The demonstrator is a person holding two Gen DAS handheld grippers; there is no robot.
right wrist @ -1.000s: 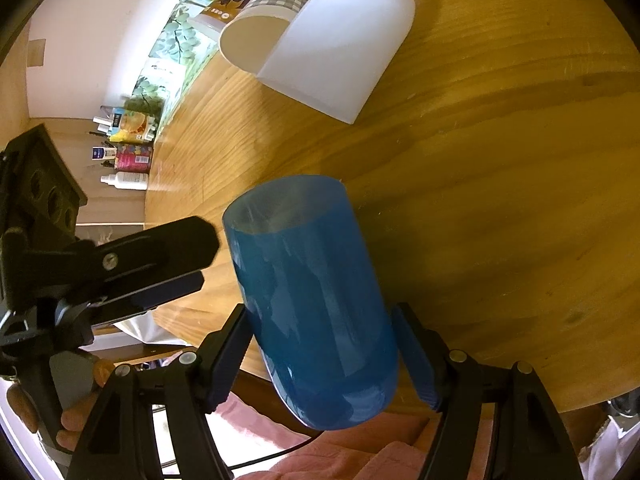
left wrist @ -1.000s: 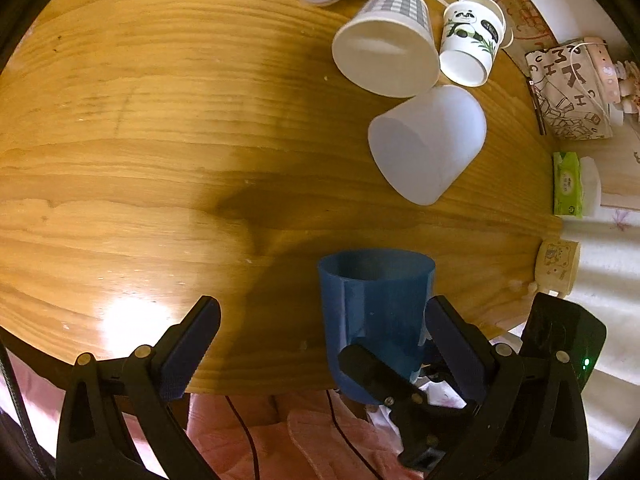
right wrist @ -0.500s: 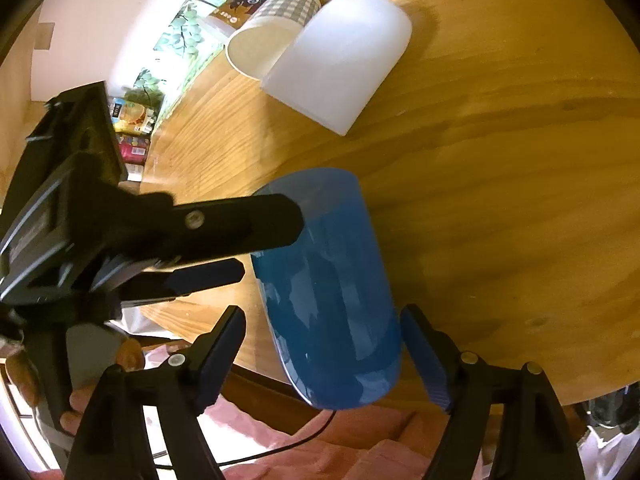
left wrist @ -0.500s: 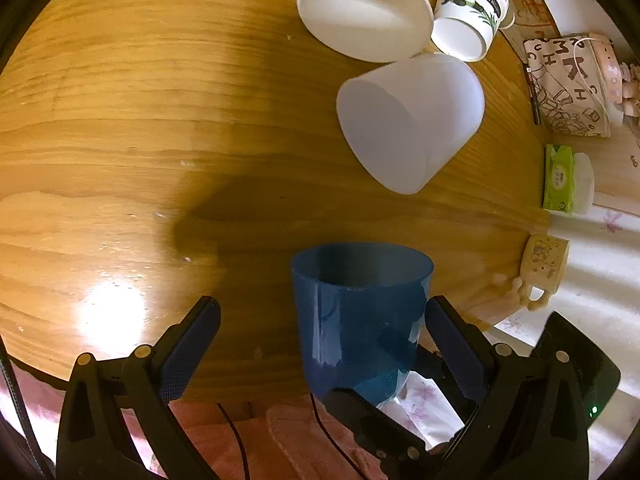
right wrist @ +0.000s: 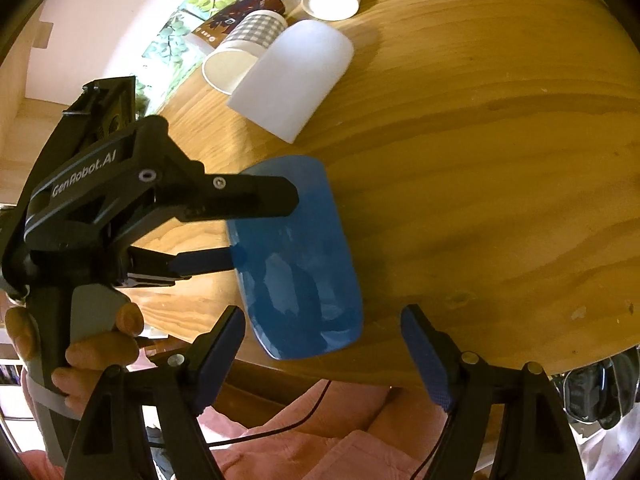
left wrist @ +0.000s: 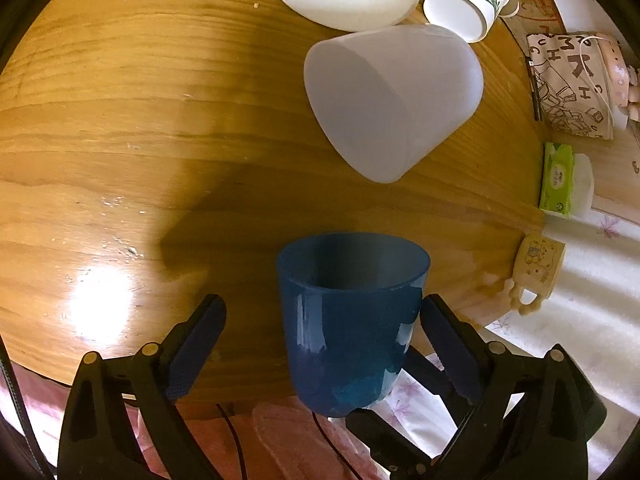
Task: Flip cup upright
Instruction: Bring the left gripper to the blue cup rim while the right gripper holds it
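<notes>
Blue cup (left wrist: 352, 320) is seen upright at the table's (left wrist: 160, 120) near edge, between the wide-spread fingers of both the left gripper (left wrist: 320, 344) and the right gripper (right wrist: 322, 354), gripped by neither, so the flip is judged done and only withdrawal left.

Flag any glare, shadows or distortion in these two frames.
Left wrist: blown-out glare patch on the table, a broad dark shadow running left from the blue cup, table edge bowed by the fisheye. Right wrist: evenly lit, streaky reflections on the cup's side, window area top left overexposed, corners vignetted black.
</notes>
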